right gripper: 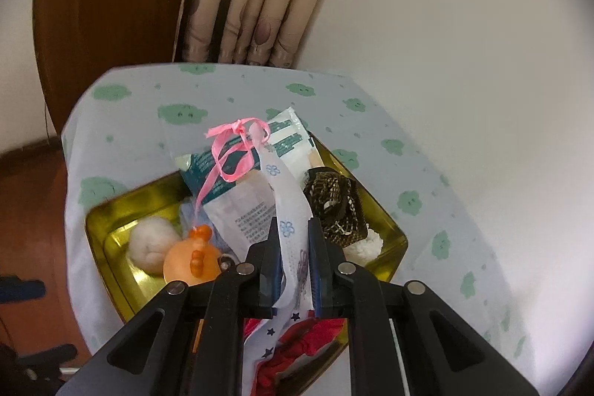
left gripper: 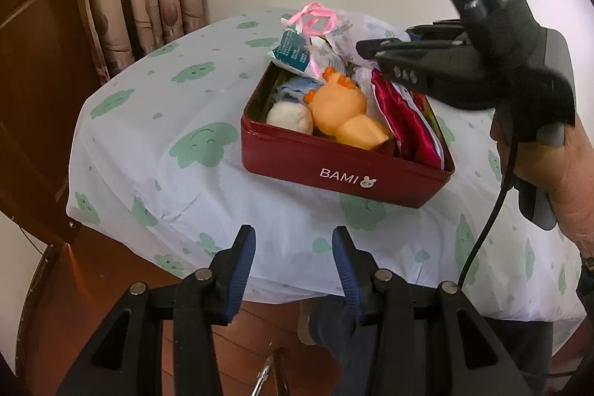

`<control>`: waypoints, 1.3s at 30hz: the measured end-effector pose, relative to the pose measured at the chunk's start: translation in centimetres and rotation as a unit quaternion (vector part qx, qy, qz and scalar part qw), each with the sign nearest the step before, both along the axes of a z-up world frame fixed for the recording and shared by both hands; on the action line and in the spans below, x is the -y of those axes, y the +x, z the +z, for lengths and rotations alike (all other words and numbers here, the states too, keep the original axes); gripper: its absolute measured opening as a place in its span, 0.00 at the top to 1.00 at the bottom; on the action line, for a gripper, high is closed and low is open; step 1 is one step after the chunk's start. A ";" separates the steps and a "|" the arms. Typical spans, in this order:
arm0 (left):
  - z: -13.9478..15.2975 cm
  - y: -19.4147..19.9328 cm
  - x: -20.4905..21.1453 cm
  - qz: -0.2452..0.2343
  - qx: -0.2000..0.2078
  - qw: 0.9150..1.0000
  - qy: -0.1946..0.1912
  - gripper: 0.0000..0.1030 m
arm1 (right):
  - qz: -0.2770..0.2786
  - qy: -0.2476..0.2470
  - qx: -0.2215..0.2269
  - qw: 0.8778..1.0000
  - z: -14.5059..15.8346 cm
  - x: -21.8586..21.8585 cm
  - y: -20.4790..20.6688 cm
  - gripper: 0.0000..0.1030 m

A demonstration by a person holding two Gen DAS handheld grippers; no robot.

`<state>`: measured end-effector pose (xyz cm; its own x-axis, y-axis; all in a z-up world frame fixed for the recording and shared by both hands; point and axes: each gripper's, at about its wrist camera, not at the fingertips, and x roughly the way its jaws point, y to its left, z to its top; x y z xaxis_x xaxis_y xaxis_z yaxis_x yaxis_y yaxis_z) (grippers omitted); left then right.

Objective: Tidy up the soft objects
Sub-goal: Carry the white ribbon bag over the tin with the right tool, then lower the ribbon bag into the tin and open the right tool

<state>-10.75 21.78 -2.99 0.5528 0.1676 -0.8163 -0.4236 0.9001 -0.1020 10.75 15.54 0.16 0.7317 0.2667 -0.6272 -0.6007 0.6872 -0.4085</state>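
- The pouch (right gripper: 287,210), a white cloth piece printed with blue flowers and tied with a pink ribbon (right gripper: 237,143), hangs over the tin (left gripper: 345,169), clamped between the right tool (right gripper: 293,262) pads.
- The tin sits on the bench (left gripper: 148,151) at about the centre, its "BAMI" side toward the left tool (left gripper: 293,270).
- The left tool stands half apart with nothing between its pads, at 6 o'clock from the tin, off the bench edge.
- Risk, as I judge it: the ribbon trails toward the duck (right gripper: 193,258) at 8 o'clock of the pouch, so lifting or shifting the pouch could snag the ribbon and drag the duck out.
- Risk: the tin looks crowded, so pressing the pouch down could push the packets (right gripper: 241,180) over the far rim at 12 o'clock.
- Risk: the thin cloth could slip from the pads if tugged.
- Count: one tin, one pouch, one orange duck, one white ball (right gripper: 152,247), one dark patterned item (right gripper: 334,206), one red cloth (left gripper: 404,114); at least two printed packets, exact number unclear.
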 end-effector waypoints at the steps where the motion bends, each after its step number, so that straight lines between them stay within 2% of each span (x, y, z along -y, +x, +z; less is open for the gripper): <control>1: -0.1 0.0 0.0 -0.001 -0.002 1.000 0.000 0.58 | 0.008 -0.016 0.011 1.000 -0.4 -0.4 -0.6 0.89; 4: -0.1 0.1 0.0 -0.002 -0.004 1.000 -0.003 0.58 | 0.020 -0.045 0.035 0.998 -1.2 -1.0 -2.1 0.87; 5: -0.1 0.1 0.0 -0.002 -0.004 1.000 -0.003 0.58 | 0.026 -0.047 0.038 0.998 -1.3 -1.1 -2.6 0.79; 6: -0.1 0.0 0.0 -0.001 -0.004 1.000 -0.003 0.58 | 0.030 -0.048 0.046 0.997 -1.3 -1.1 -3.1 0.63; 7: -0.1 0.1 0.0 0.000 -0.004 1.000 -0.003 0.58 | 0.027 -0.051 0.067 0.996 -1.1 -1.0 -3.7 0.56; 9: -0.1 0.1 0.0 0.001 -0.005 1.000 -0.004 0.58 | 0.031 -0.045 0.093 0.994 -0.4 -0.5 -4.7 0.27; 10: -0.1 0.2 0.0 0.001 -0.005 1.000 -0.005 0.58 | 0.038 -0.034 0.094 0.994 0.1 -0.1 -5.1 0.21; 11: -0.1 0.2 0.0 0.001 -0.006 1.000 -0.005 0.58 | 0.042 -0.026 0.094 0.994 0.5 0.3 -5.5 0.07; 12: -0.2 0.2 0.0 0.001 -0.007 1.000 -0.005 0.58 | 0.043 -0.020 0.096 0.994 0.8 0.7 -5.8 0.03; 16: -0.2 0.1 0.1 0.000 -0.009 1.000 -0.003 0.58 | 0.051 0.027 0.065 0.996 1.5 2.8 -6.7 0.03; 19: -0.2 0.1 0.2 0.001 -0.010 1.000 -0.001 0.58 | 0.046 0.094 0.025 0.994 2.3 4.8 -6.6 0.03; 21: -0.1 0.0 0.1 0.007 -0.007 1.000 0.000 0.58 | 0.039 0.148 -0.009 0.988 3.1 6.1 -5.8 0.05; 22: 0.0 -0.1 0.0 0.011 -0.005 1.000 -0.001 0.58 | 0.033 0.170 -0.024 0.985 3.4 6.5 -5.3 0.09; 24: 0.0 -0.2 -0.4 0.020 -0.002 1.000 -0.004 0.58 | 0.025 0.213 -0.068 0.974 3.9 7.0 -3.7 0.35; 25: 0.0 -0.3 -0.6 0.024 -0.002 1.000 -0.010 0.57 | 0.017 0.232 -0.089 0.969 3.9 7.1 -2.7 0.41; 27: -0.1 -0.3 -0.8 0.027 -0.003 0.999 -0.018 0.58 | 0.008 0.253 -0.116 0.960 3.8 6.8 -1.2 0.60; 29: -0.3 -0.2 -0.8 0.025 -0.006 0.999 -0.021 0.58 | -0.004 0.258 -0.134 0.957 3.2 5.9 0.1 0.65; 33: -0.3 0.0 -0.5 0.018 -0.009 1.000 -0.014 0.58 | 0.001 0.261 -0.160 0.952 2.3 3.8 2.0 0.66; 39: -0.7 0.2 -0.6 0.012 -0.017 1.000 -0.023 0.58 | -0.001 0.209 -0.192 0.959 -0.3 1.7 3.9 0.67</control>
<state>-10.58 22.40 -3.68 0.5206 0.1428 -0.8418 -0.4492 0.8843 -0.1277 14.65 13.83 -0.15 0.4690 0.5517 -0.6897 -0.6501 0.7442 0.1532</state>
